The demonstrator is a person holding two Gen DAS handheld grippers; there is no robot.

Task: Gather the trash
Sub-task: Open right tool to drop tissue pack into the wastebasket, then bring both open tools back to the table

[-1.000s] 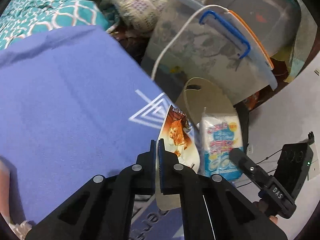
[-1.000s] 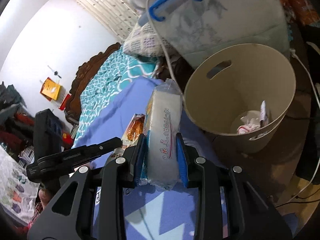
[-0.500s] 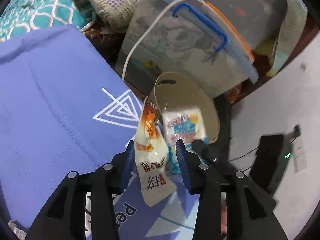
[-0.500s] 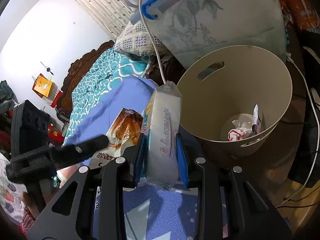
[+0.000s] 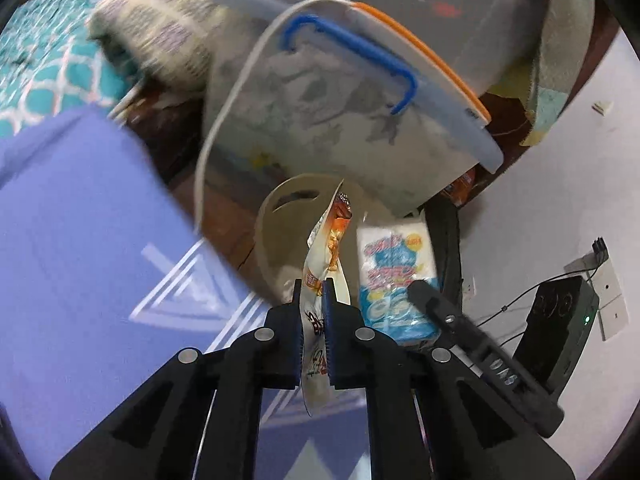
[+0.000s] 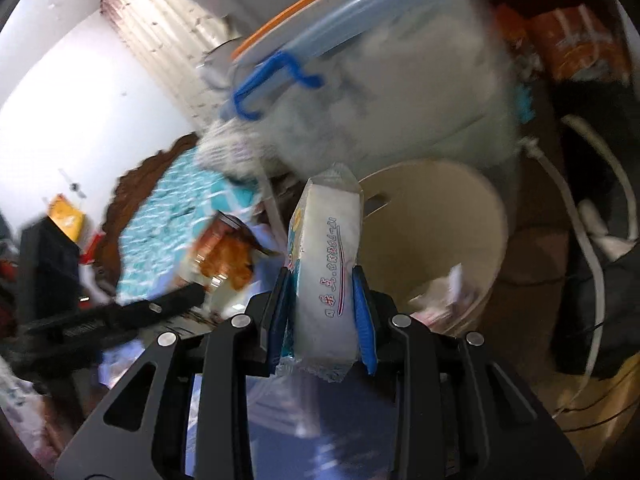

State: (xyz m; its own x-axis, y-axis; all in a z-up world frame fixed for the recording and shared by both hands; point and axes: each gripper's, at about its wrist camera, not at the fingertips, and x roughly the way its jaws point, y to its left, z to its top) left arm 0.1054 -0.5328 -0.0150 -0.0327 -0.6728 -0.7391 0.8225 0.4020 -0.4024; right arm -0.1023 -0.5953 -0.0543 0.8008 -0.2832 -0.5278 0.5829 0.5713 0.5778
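Left hand-held gripper, jaws just closing, pinches an orange snack wrapper before the beige bin. Right hand-held gripper clamps a tissue pack beside the bin.

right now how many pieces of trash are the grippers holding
2: an orange snack wrapper pinched in the left gripper, a tissue pack clamped in the right gripper. Both near the beige bin.

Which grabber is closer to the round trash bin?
Right, probably. The right gripper holds the tissue pack beside the bin; the left gripper holds its wrapper slightly farther back.
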